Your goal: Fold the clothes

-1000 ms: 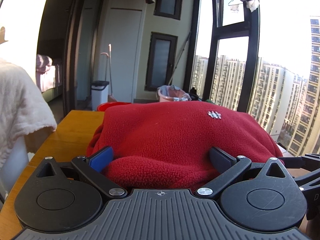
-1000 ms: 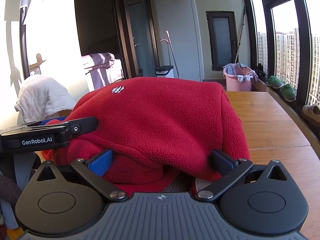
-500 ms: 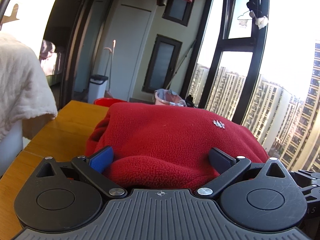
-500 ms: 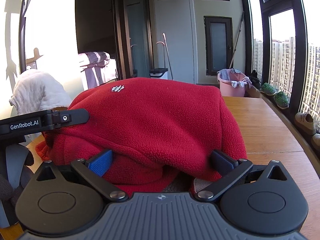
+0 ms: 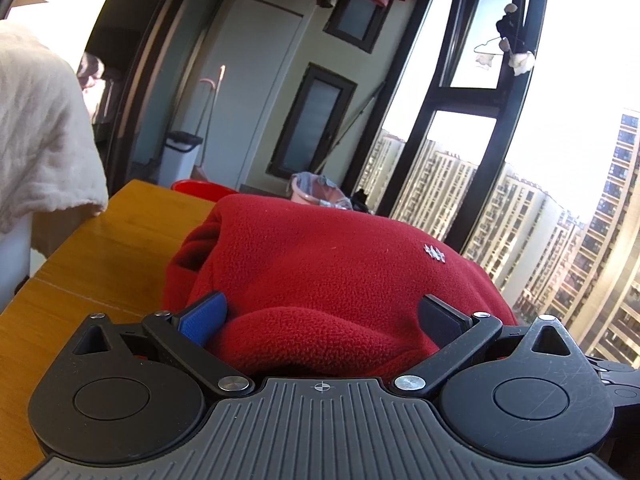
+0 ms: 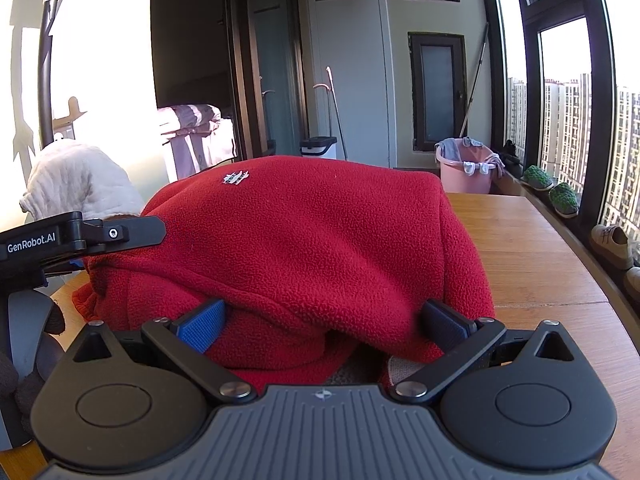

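A folded red fleece garment with a small white logo lies bundled on the wooden table. My left gripper has its jaws spread wide, one finger on each side of the bundle's near edge. My right gripper is likewise spread wide around the same fleece from the other end. The left gripper's black body shows at the left of the right wrist view. Both pairs of fingertips are partly buried in the fleece.
A white cloth hangs at the left, also in the right wrist view. A pink tub and a white bin stand beyond the table. Windows run along the right; shoes sit on the sill.
Both grippers have tilted upward and lifted a little with the bundle between their fingers. The left view has turned toward the window. The jaw spread is unchanged.
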